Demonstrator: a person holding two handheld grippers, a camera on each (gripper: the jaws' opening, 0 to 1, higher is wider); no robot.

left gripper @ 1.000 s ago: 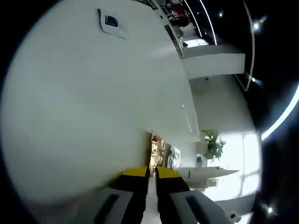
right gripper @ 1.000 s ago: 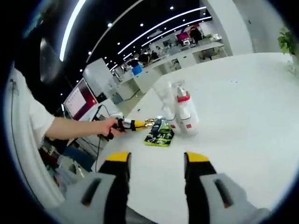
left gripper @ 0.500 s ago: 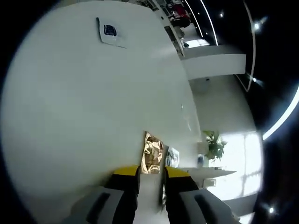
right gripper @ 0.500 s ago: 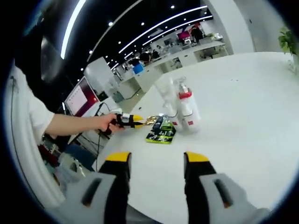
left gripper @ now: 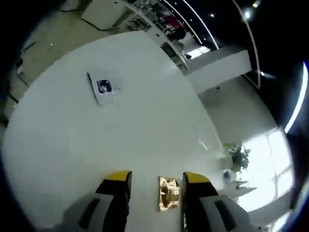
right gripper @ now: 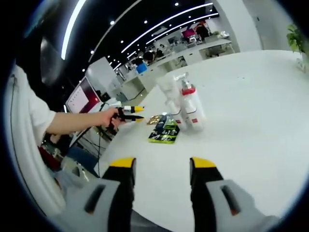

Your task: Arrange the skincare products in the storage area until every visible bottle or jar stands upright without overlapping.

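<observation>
Here, the left tongs (left gripper: pixel 153 180) hang above the white bench (left gripper: pixel 145 106) with jaws apart and nothing between them; directly beyond the gap lies a gold sachet (left gripper: pixel 169 193), flat, its long axis running along the jaws' own direction. Farther off, to the left on the bench, lies a white packet with a dark label (left gripper: pixel 102 88), well apart from the sachet. In the right gripper view the left tongs (right gripper: pixel 139 112) appear at the left, held in the person's hand (right gripper: pixel 110 117), with the gold sachet (right gripper: pixel 154 119) just beyond their tips. To its right lies a green-and-black sachet (right gripper: pixel 165 133), flat, and just behind it two white bottles, one plain (right gripper: pixel 170 94) and one with a red collar (right gripper: pixel 189 104), stand upright and close together. The right tongs (right gripper: pixel 161 164) are also spread and empty, well short of the group. Judged from this, the left tongs are the nearer to the sachets. The right gripper view gives the bottles and the green sachet; the left gripper view gives the far packet.
</observation>
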